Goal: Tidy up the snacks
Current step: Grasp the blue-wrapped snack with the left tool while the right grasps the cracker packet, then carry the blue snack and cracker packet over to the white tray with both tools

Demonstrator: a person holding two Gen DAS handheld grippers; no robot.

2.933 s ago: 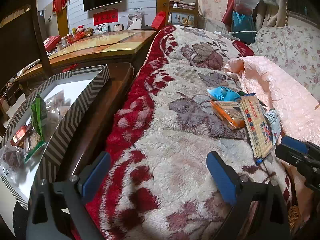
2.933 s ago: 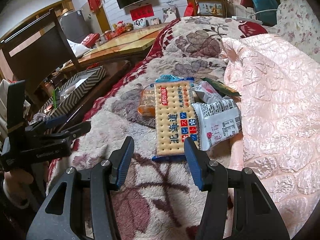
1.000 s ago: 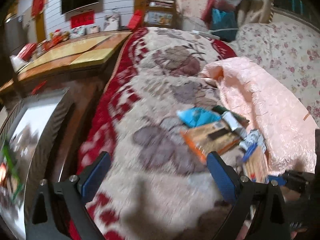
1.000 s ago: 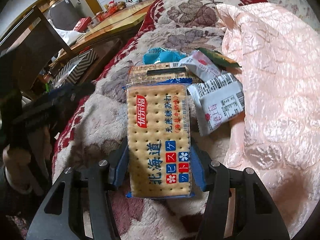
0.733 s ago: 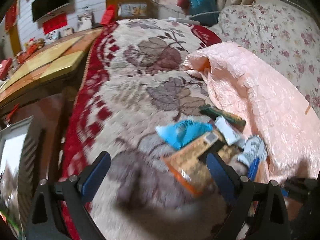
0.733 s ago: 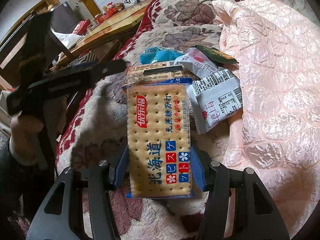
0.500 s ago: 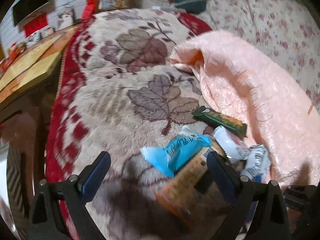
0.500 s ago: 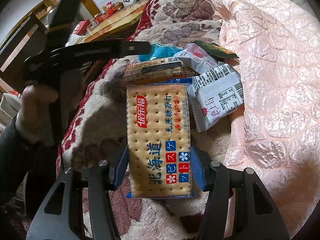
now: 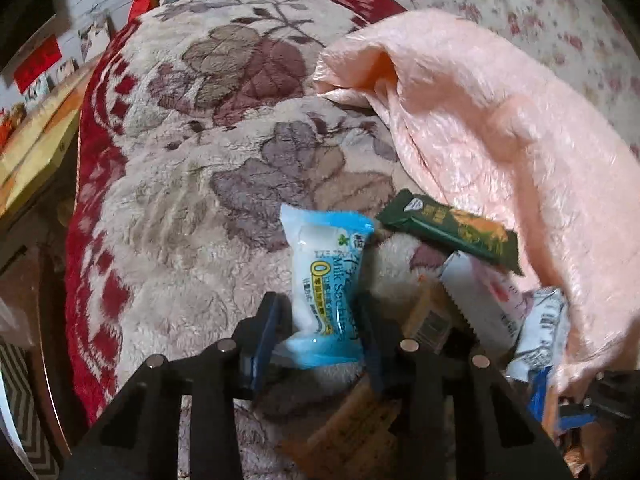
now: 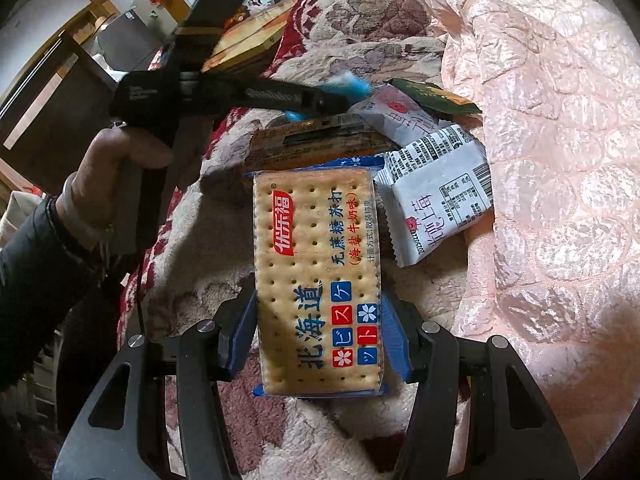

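Note:
Snack packets lie on a floral blanket [image 9: 192, 208]. My left gripper [image 9: 320, 328] is shut on a light blue milk-candy packet [image 9: 326, 276]; it also shows in the right wrist view [image 10: 348, 84], pinched at the pile's far side. My right gripper [image 10: 318, 340] is shut on a long cracker pack [image 10: 316, 276]. Beside them lie a dark green bar [image 9: 448, 232], a white packet with red print [image 10: 400, 116], a grey-white packet [image 10: 440, 196] and an orange-brown pack [image 10: 316, 146], partly under the crackers.
A pink quilted cover [image 9: 500, 128] rises on the right, next to the pile. A wooden table [image 9: 32, 140] runs along the left beyond the blanket's red border. A striped tray edge [image 9: 16, 380] shows at lower left.
My left gripper swung right from the tray side to the pile and closed on the blue packet. My right gripper closed on the cracker pack earlier and has held it since.

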